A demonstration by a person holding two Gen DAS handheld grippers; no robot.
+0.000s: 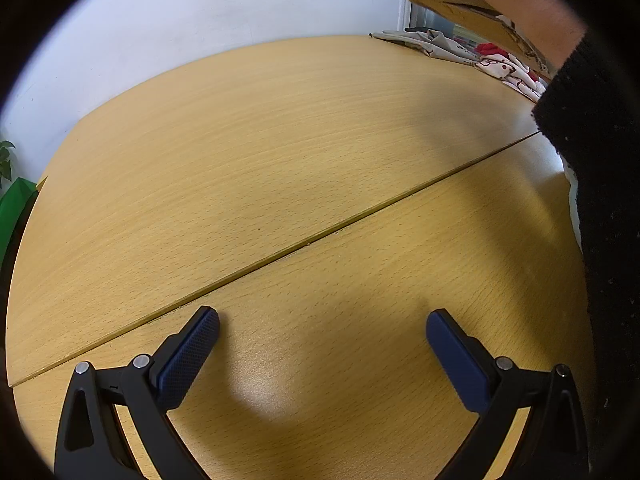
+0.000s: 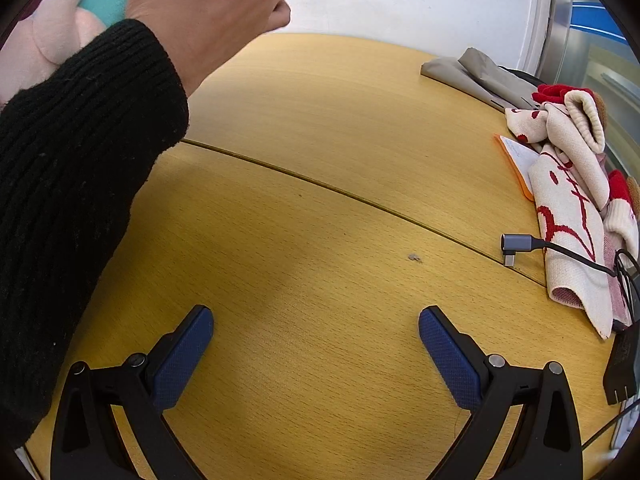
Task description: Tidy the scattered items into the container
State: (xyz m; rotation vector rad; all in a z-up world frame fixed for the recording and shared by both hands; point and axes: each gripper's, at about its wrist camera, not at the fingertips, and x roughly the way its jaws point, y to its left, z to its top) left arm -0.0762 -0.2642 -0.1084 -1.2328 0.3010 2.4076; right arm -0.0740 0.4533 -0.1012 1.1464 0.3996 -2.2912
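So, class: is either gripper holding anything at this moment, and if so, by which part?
Nothing is held: the left gripper and right gripper are both open over the bare wooden table.

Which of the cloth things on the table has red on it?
The cream knitted cloth with red patterns, lying by the cable plug. The folded cloth behind it, further along the table, is plain grey.
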